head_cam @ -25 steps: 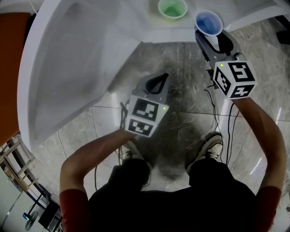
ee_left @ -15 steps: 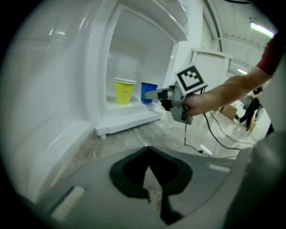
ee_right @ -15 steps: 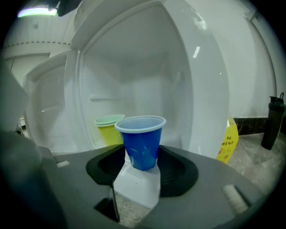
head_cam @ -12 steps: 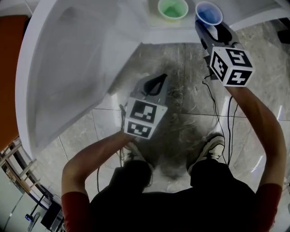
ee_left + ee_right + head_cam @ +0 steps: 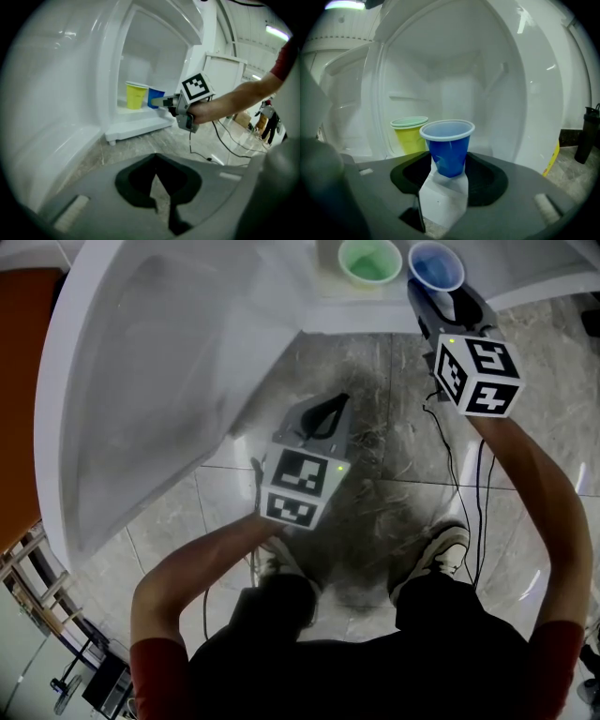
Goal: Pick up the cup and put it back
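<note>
A blue cup (image 5: pixel 436 265) stands upright between the jaws of my right gripper (image 5: pixel 439 292), which is shut on its lower half. In the right gripper view the blue cup (image 5: pixel 449 147) sits over the white shelf edge of the small open fridge (image 5: pixel 454 93). Whether its base touches the shelf I cannot tell. Just left of it on that shelf is a yellow cup with a green inside (image 5: pixel 370 261) (image 5: pixel 408 136). My left gripper (image 5: pixel 326 409) hangs low over the floor, shut and holding nothing. The left gripper view shows both cups (image 5: pixel 136 95) and the right gripper (image 5: pixel 166 101) at the fridge opening.
The fridge's white door (image 5: pixel 141 381) stands open to the left. Black cables (image 5: pixel 450 465) trail over the marble floor beside the person's shoes (image 5: pixel 431 549). A dark bottle (image 5: pixel 586 133) stands on the floor to the fridge's right.
The right gripper has carried the blue cup forward and a little left, so it now sits close beside the green-lined cup. The left gripper has barely moved.
</note>
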Demonstrator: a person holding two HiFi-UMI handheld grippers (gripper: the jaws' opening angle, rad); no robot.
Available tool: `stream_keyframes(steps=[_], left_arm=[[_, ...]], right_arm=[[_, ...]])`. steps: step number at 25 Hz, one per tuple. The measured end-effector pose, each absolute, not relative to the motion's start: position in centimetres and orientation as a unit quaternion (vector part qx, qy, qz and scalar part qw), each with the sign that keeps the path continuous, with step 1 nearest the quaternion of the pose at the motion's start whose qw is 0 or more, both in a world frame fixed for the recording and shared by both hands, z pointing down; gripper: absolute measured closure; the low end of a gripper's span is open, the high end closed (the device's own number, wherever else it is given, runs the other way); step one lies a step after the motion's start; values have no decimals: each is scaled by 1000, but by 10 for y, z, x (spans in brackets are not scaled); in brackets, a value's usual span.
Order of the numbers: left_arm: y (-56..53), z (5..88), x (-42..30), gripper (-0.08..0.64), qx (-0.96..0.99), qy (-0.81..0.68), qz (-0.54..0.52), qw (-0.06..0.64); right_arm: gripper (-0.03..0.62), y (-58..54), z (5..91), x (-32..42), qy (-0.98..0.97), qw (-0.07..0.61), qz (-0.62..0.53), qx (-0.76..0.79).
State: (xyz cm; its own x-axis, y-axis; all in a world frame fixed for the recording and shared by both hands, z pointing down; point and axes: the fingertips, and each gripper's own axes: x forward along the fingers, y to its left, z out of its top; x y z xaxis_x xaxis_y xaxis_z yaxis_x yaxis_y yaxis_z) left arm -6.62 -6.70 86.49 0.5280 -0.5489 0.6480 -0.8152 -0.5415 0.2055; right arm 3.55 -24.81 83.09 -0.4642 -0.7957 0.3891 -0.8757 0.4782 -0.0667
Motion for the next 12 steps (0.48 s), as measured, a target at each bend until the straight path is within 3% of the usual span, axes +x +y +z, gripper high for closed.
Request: stream_keyframes(steps=[12], left_arm=[[-70, 866, -70, 560, 835, -409, 263, 256]], right_arm=[[360, -250, 836, 32, -841, 180, 125, 494]])
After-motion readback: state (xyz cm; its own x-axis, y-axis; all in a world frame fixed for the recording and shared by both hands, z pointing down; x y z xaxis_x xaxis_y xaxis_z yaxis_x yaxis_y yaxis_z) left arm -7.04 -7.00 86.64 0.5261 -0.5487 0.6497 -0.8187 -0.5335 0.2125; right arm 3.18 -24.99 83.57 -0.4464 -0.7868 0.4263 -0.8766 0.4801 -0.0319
